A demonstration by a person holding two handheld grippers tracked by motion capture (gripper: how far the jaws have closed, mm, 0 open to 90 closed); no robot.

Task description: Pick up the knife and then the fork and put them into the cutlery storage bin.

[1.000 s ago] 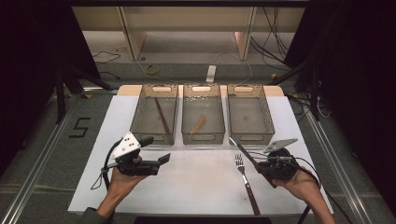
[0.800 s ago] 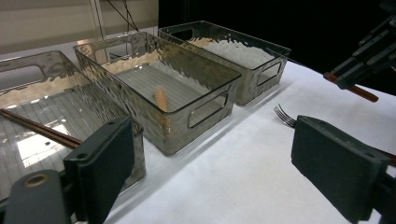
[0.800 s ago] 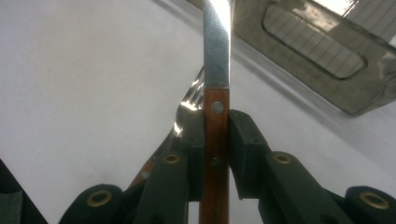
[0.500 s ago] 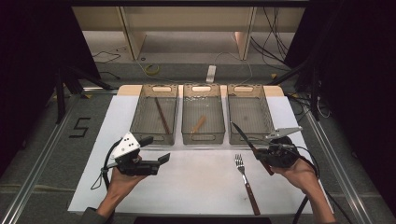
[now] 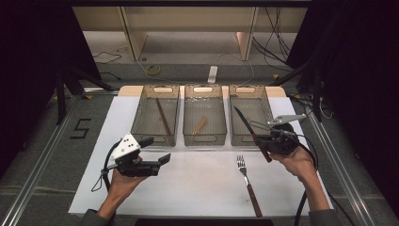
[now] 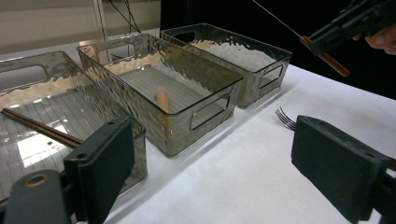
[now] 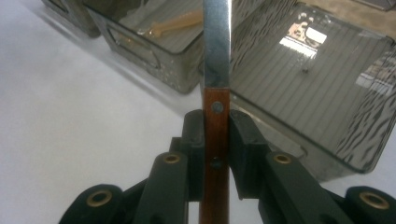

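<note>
Nearest the person, on the white table (image 5: pixel 197 188), a fork (image 5: pixel 248 181) is lying flat with its wooden handle toward the near edge and its tines pointing away. To its left, the left gripper (image 5: pixel 157 157) is hovering above the table in the person's left hand (image 5: pixel 121 181), and its jaws are standing wide apart with nothing between them; the left gripper view is showing the 2 black pads (image 6: pixel 106 161) well separated, with the fork tines (image 6: pixel 286 118) lying on the table beyond them.

On the other side, the right gripper (image 5: pixel 261 140) is sitting in the right hand (image 5: pixel 297 162), raised above the table just in front of the right-hand tray. Its jaws are clamping the brown wooden handle of a knife (image 5: pixel 250 131), and the right gripper view is showing the handle (image 7: pixel 215 140) pinched between both pads. The steel blade (image 7: pixel 216 42) is pointing away and slanting over the near end of the right tray (image 5: pixel 270 101), clear of the table.

Farther back, 3 clear trays are standing side by side. The left tray (image 5: pixel 141 117) is holding chopsticks (image 5: pixel 163 116), and the middle tray (image 5: pixel 187 113) is holding a small wooden utensil (image 5: pixel 200 125).
</note>
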